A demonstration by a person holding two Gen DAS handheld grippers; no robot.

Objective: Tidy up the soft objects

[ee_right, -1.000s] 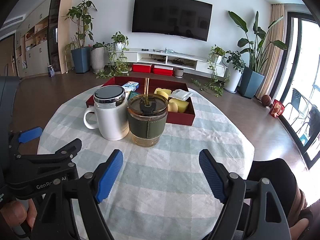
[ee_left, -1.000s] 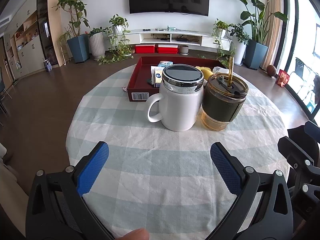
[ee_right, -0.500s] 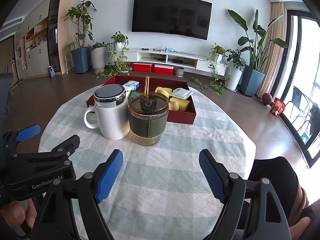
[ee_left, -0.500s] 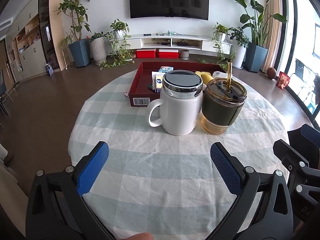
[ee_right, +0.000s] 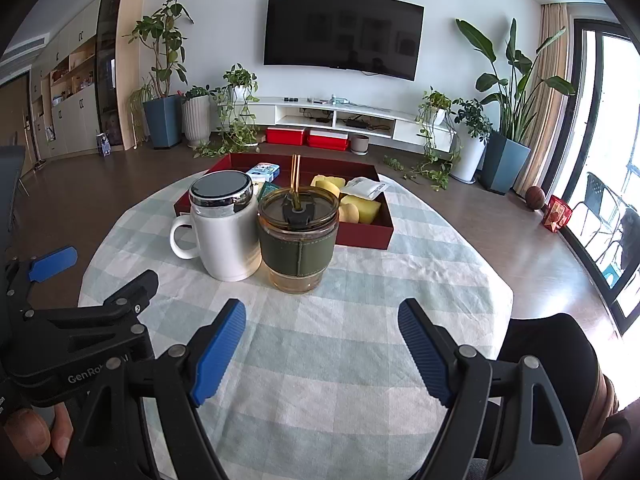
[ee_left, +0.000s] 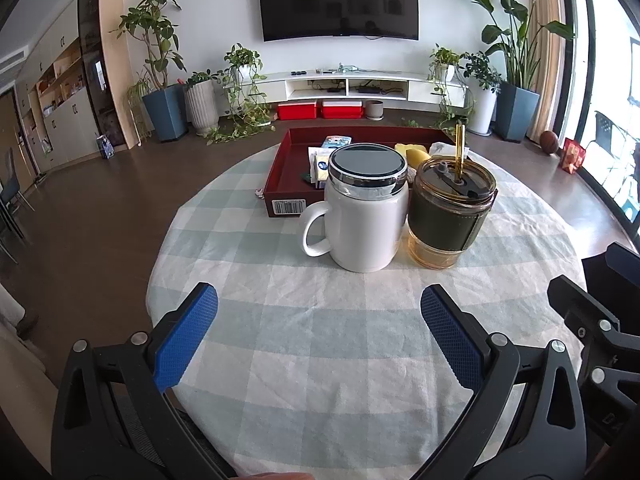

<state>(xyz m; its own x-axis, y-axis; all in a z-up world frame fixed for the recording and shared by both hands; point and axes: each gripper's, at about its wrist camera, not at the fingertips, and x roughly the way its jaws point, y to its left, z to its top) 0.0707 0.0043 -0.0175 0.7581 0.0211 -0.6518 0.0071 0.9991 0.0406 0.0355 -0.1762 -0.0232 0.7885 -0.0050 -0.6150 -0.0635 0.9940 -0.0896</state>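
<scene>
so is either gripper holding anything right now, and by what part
Nothing is held. The left gripper and right gripper are both open over the checked tablecloth, short of the white lidded mug and the green-sleeved glass tumbler.

A big black TV (ee_right: 343,42) hangs on the white wall (ee_right: 444,44). Under it is a long white TV shelf (ee_right: 340,118) with two red boxes (ee_right: 306,137) below. Green plants in pots (ee_left: 164,106) stand along the wall. The floor (ee_left: 100,208) is dark brown wood. Bright light comes through the tall windows (ee_right: 612,152) on the right.
</scene>
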